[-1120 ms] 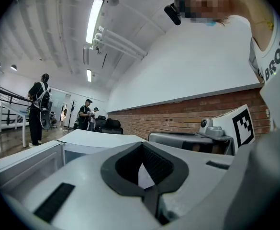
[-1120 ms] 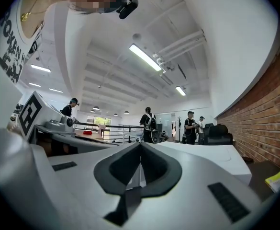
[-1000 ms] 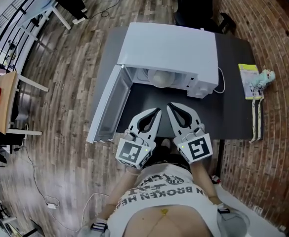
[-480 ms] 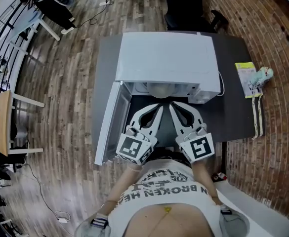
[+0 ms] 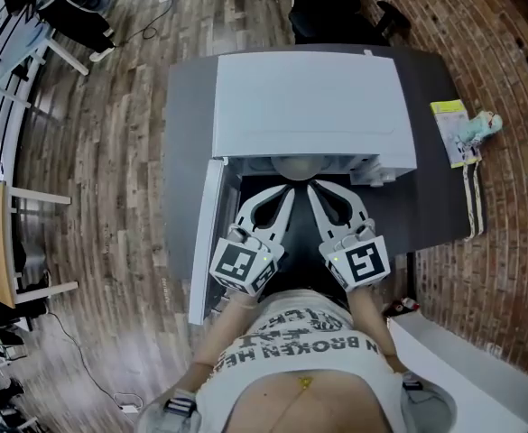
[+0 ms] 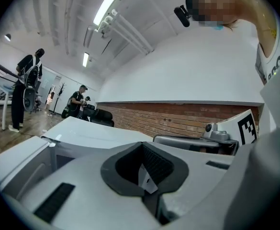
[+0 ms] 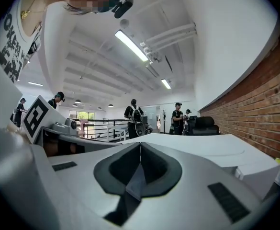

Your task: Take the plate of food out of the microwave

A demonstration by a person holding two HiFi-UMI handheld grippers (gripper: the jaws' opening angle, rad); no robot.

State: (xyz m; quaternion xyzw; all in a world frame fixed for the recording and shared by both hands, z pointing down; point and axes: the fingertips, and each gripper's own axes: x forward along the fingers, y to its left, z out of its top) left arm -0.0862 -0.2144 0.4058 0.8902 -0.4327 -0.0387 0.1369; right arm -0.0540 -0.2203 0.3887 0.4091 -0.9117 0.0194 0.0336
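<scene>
both grippers have crept nearer the microwave (image 5: 309, 97) over the last second, and the head view has swung round so the box now sits square on rather than skewed. the plate (image 5: 298, 167) is inside it, showing only as a pale round shape just within the open mouth, under the top edge. what lies on it cannot be made out. the left gripper (image 5: 287, 193) and right gripper (image 5: 312, 190) point side by side at that mouth, tips close together and just short of the plate, not touching it. each has its jaws pressed together with nothing between them, and both gripper views show the two halves meeting at the tips. the door (image 5: 208, 234) hangs open at the left, seen nearly edge-on. the microwave stands on a dark grey table (image 5: 184, 133), with a white cable (image 5: 404, 156) looping at its right side. further right on the table lie a yellow packet (image 5: 450, 132), a small pale green toy (image 5: 483, 126) beside it, and a long strap (image 5: 468, 207) running toward the near edge. wood floor (image 5: 110, 170) spreads to the left, and a brick wall (image 5: 503, 70) stands to the right. the person's printed shirt (image 5: 295, 350) fills the bottom of the head view.
</scene>
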